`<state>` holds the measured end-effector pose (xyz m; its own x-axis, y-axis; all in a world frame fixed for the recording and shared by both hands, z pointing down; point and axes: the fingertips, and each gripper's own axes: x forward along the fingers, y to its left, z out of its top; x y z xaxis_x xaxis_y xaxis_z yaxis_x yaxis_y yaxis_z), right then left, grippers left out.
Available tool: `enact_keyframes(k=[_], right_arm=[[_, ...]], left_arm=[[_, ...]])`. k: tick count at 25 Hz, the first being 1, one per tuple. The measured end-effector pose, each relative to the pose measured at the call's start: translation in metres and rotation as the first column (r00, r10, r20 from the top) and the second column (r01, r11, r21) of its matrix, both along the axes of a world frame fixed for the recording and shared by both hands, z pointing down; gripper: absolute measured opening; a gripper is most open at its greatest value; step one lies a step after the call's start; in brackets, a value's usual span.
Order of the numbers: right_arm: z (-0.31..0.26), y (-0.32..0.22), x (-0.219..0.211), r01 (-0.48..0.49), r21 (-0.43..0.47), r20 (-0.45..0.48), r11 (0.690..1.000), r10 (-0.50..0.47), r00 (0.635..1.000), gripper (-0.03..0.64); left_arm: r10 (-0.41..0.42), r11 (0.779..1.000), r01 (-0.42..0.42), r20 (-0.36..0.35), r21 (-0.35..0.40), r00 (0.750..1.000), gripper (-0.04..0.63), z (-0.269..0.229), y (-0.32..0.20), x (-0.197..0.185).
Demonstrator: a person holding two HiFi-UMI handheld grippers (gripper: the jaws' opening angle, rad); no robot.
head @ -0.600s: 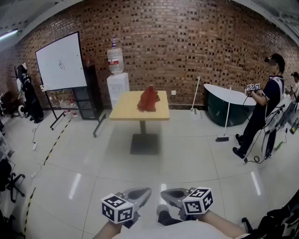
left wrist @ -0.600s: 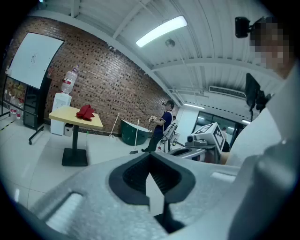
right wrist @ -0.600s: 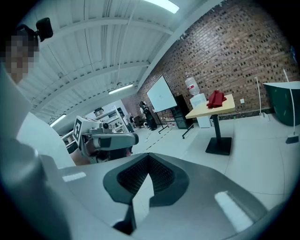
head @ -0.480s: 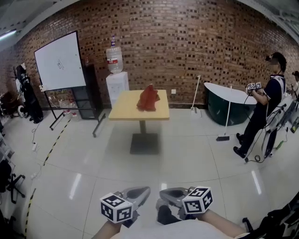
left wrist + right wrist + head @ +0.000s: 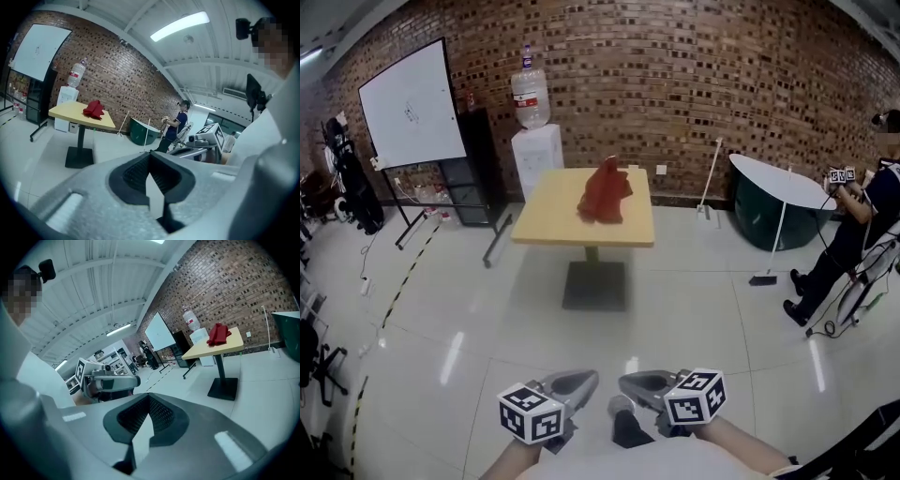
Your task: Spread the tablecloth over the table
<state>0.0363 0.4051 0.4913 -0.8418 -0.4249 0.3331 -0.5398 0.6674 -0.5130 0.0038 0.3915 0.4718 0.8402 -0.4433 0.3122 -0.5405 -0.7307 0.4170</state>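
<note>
A crumpled red tablecloth (image 5: pixel 605 190) lies bunched on the far right part of a square wooden table (image 5: pixel 553 211) on a dark pedestal base, some way ahead of me. The same cloth (image 5: pixel 94 109) shows small in the left gripper view, and the cloth (image 5: pixel 217 333) shows again in the right gripper view. My left gripper (image 5: pixel 581 379) and right gripper (image 5: pixel 634 382) are held close to my body at the bottom of the head view, far from the table. Both are shut with nothing between the jaws.
A whiteboard (image 5: pixel 408 103) on a stand and a water dispenser (image 5: pixel 532 141) stand by the brick wall. A dark green tub (image 5: pixel 769 211) with a broom (image 5: pixel 772 244) is at the right. Another person (image 5: pixel 853 234) with grippers stands far right. Glossy floor lies between me and the table.
The view has shifted forward and a little left: the table and cloth look slightly nearer, and the person at the right has slid toward the frame edge. Both grippers stay shut near my body.
</note>
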Motion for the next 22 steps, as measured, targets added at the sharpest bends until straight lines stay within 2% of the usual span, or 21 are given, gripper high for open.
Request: enact_keyframes(k=[6, 12, 17, 22], right_arm=[[0.002, -0.153, 0.03, 0.016, -0.041, -0.001, 0.999, -0.016, 1.0, -0.002], [-0.021, -0.28, 0.06, -0.027, -0.022, 0.022, 0.999, 0.028, 0.999, -0.002], [-0.024, -0.323, 0.078, -0.056, -0.021, 0.007, 0.998, 0.056, 0.998, -0.002], [-0.037, -0.356, 0.084, -0.112, 0.002, 0.034, 0.994, 0.112, 0.993, -0.002]], left_arm=[[-0.025, 0.998, 0.025, 0.005, -0.05, 1.0, 0.0, 0.01, -0.153, 0.029], [0.003, 1.0, -0.003, 0.012, 0.0, 1.0, 0.0, -0.019, -0.275, 0.054], [-0.037, 0.999, 0.037, -0.002, -0.013, 0.999, 0.0, -0.024, -0.33, 0.05], [0.007, 1.0, -0.008, -0.076, -0.012, 0.997, 0.0, -0.036, -0.357, 0.045]])
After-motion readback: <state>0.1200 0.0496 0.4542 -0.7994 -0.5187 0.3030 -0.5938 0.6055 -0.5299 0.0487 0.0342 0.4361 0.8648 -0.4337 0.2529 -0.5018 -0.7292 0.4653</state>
